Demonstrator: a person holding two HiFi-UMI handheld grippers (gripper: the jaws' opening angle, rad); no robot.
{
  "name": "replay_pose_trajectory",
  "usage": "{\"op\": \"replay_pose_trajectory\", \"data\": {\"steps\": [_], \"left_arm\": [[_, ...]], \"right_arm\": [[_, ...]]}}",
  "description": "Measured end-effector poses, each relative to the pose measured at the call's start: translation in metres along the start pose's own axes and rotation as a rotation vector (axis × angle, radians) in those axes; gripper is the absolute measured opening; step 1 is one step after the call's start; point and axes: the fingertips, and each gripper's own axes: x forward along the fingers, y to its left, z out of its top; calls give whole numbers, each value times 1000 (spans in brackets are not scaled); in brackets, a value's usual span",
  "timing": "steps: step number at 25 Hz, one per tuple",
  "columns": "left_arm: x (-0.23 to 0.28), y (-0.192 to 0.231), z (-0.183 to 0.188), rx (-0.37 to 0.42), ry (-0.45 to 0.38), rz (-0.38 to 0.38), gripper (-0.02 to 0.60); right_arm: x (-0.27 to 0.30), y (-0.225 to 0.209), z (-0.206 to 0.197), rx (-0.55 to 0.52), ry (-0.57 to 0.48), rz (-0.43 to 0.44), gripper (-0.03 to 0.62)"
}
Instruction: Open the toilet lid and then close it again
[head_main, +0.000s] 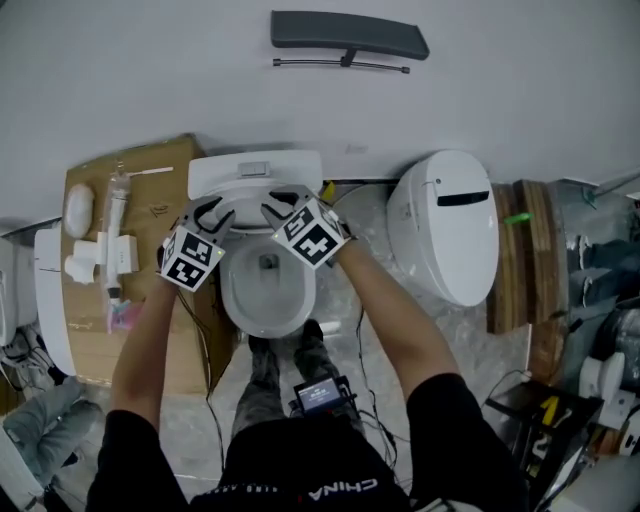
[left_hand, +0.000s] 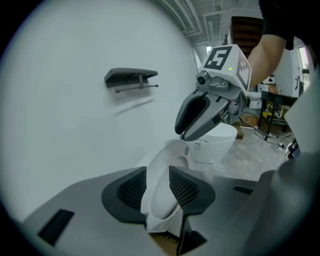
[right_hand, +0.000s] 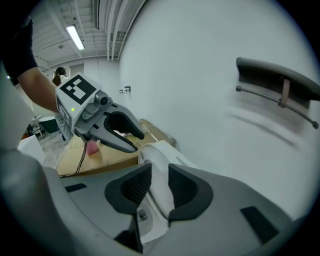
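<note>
The white toilet (head_main: 266, 290) stands against the wall with its bowl uncovered. Its lid (head_main: 255, 176) is raised upright at the back. Both grippers are at the lid's upper rim. In the left gripper view the lid (left_hand: 165, 170) shows edge-on between the open jaws of my left gripper (left_hand: 152, 187), and I cannot see the pads pressing on it. My right gripper (right_hand: 160, 186) also straddles the lid's rim (right_hand: 157, 165) with its jaws apart. From the head view the left gripper (head_main: 213, 213) and right gripper (head_main: 278, 208) sit side by side above the bowl.
A second white toilet (head_main: 447, 225) stands to the right. A cardboard sheet (head_main: 150, 180) with white parts lies on the left. A dark bracket (head_main: 348, 36) is mounted on the wall above. Wooden boards (head_main: 528, 250) lean further right, and cables run across the floor.
</note>
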Motion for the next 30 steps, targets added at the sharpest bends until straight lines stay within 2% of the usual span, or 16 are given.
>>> {"op": "replay_pose_trajectory", "data": {"steps": [2,4,9,17,23,30], "left_arm": [[15,10,-2,20,10,-7,141],[28,20,-6,38,29,-18,149],[52,37,-18,86,72,-61,152],[70,34,-23,156,100,-162,153],[70,33,-24,157,134,-231,152],[65,26,-25,145,157,-248,150]], "right_arm": [[14,-8,0,-38,14,16,115],[26,-17,-3,-76,32,15,125],[49,-39,-10,-132,73,15,135],[69,-47,-26,-158,182,108,137],[69,-45,-27,-160,212,162,135],[65,-39,-30,-161,210,164,133]]}}
